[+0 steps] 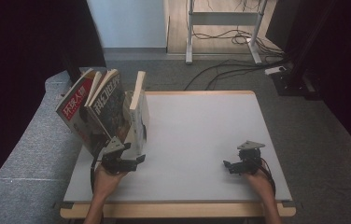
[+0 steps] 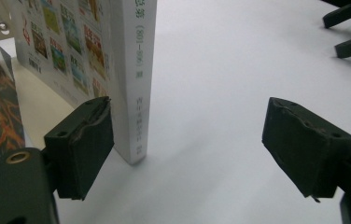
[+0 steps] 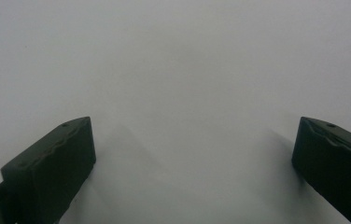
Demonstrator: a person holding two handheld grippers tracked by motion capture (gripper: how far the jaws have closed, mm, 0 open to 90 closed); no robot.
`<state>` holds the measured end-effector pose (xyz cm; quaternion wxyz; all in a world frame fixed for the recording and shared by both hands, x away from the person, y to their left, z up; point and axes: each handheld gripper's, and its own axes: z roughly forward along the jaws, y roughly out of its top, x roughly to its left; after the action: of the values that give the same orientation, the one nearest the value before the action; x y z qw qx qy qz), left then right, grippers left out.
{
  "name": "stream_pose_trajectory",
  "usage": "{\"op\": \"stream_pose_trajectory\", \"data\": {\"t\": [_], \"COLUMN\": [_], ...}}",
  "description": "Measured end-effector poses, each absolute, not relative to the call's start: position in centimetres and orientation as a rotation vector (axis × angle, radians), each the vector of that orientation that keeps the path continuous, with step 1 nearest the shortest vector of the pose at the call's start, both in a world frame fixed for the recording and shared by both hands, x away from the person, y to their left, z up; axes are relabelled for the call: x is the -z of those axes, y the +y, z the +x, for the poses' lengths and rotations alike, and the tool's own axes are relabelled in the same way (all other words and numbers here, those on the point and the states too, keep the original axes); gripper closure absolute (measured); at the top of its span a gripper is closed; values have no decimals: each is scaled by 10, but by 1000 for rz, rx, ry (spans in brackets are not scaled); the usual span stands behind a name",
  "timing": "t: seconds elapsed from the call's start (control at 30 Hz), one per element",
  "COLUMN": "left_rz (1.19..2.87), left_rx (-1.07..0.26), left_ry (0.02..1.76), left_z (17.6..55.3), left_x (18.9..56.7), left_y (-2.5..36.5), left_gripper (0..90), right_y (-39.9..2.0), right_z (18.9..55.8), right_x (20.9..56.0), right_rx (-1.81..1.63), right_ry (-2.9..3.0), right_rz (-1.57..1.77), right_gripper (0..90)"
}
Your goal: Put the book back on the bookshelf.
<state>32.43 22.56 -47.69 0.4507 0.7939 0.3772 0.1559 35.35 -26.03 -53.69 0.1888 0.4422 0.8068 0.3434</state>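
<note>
While the white-spined book (image 2: 138, 79) stands upright on its lower edge at the table's (image 1: 201, 135) left side, the left gripper (image 2: 187, 149) sits just in front of it with its jaws spread wide; the spine lies just beside the left-hand jaw, inside the gap, and whether it touches that pad cannot be told. No pad presses on it, so the book is released. Two magazines, one red-covered (image 1: 73, 109) and one dark-covered (image 1: 108, 105), lean away to its left, close behind the same gripper. The right gripper (image 1: 239, 164) rests on the bare table at the right, well apart from the books, jaws parted and empty.

Judgement: the step in hand is the letting-go after standing the book up. The next move calls for a straight withdrawal of the left gripper, without brushing the spine, since the book stands unsupported and may topple.
</note>
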Motion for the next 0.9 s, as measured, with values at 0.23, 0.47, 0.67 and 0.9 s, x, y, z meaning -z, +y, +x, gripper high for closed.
{"op": "stream_pose_trajectory", "data": {"t": [0.23, 0.47, 0.67, 0.9], "left_rz": [1975, 2029, 2057, 2102], "left_rx": [-388, -375, -372, -355], "left_ry": [952, 973, 999, 1056], "left_z": [314, 310, 312, 313], "left_x": [479, 495, 509, 525], "left_y": [231, 233, 233, 238], "left_gripper": [106, 0, 0, 0], "right_y": [-260, -260, -260, -260], "right_z": [353, 353, 353, 353], "right_x": [537, 537, 537, 537], "right_rx": [-966, -966, -966, -967], "right_ry": [2268, 2268, 2268, 2267], "right_rz": [1243, 1244, 1244, 1244], "right_gripper": [0, 0, 0, 0]}}
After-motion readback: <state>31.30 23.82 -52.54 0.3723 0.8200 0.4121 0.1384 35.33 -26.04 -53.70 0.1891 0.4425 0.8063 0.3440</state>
